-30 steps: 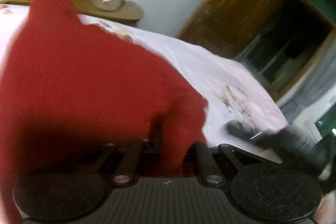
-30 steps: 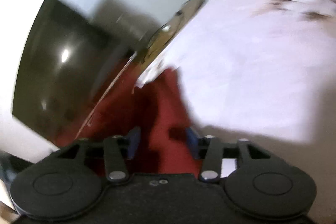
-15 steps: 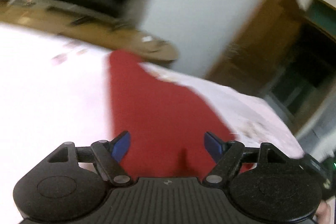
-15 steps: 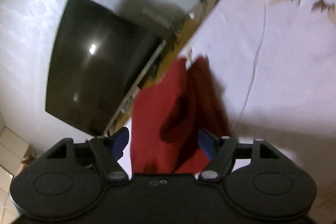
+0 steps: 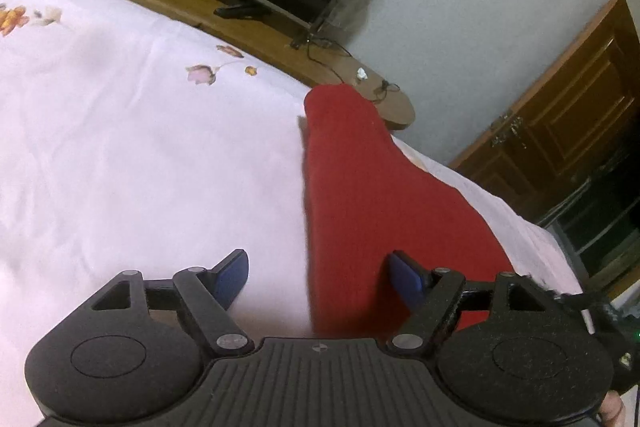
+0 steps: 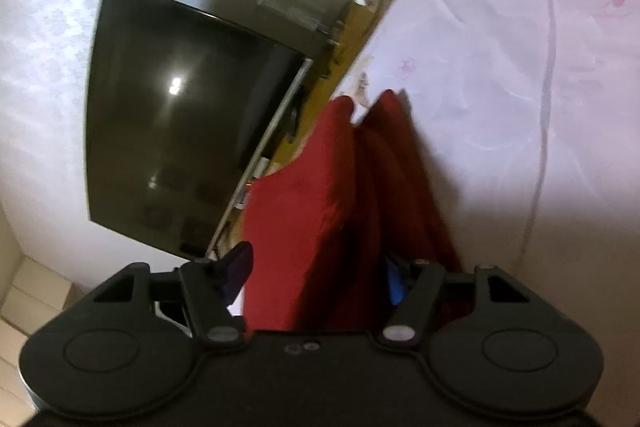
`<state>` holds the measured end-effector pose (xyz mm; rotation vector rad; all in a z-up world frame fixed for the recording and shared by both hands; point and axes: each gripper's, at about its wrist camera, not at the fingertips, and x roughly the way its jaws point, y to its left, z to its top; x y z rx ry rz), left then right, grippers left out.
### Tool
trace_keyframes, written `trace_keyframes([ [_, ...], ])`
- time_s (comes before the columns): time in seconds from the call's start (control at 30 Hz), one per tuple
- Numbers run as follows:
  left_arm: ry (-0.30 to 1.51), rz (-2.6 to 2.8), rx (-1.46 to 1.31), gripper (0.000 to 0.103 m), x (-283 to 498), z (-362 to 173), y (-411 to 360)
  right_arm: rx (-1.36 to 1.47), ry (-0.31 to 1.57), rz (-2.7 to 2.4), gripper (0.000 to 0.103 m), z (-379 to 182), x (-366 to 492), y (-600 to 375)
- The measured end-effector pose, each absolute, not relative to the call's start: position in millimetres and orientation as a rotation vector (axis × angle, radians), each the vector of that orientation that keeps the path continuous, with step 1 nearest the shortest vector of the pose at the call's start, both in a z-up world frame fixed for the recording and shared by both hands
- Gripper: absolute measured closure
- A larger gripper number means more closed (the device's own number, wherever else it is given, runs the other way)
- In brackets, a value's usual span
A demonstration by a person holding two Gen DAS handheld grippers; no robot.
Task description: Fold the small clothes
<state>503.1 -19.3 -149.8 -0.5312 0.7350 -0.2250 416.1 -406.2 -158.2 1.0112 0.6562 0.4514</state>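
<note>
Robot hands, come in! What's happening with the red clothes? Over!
Left gripper open, over the red garment's edge. Right gripper open, red cloth between its fingers. Garment lies on the pink bedsheet. Nothing in the way.

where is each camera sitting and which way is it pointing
Left wrist: sits on the left gripper, looking along its open blue fingers over the red garment on the bedsheet toward the TV shelf.
Right wrist: sits on the right gripper, rolled sideways, facing the TV; its open fingers show.
Shared: garment, bedsheet, shelf.
</note>
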Motion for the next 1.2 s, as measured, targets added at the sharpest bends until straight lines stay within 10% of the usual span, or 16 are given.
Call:
trace_keyframes([
  [0.1, 0.752, -0.217, -0.514, 0.027, 513.1, -152.7, -23.5, 0.98, 0.68, 0.417, 0.081, -162.3, 423.0, -402.9],
  [0.23, 0.753, -0.225, -0.505, 0.027, 523.5, -148.5, -25.4, 0.841, 0.652, 0.382, 0.088, -155.1, 417.6, -394.3],
  [0.7, 0.786, -0.262, -0.388, 0.027, 545.5, -146.7, -43.6, 0.756, 0.656, 0.336, 0.088, -160.4, 410.5, -398.1],
  [0.9, 0.733, -0.29, -0.421, 0.028, 542.6, -133.0, -29.7, 0.8, 0.527, 0.371, 0.06, -146.3, 404.1, -423.3],
  [1.2, 0.773, -0.328, -0.473, 0.028, 573.0, -146.1, -31.0, 0.812, 0.587, 0.4, 0.061, -144.6, 489.0, -430.9],
])
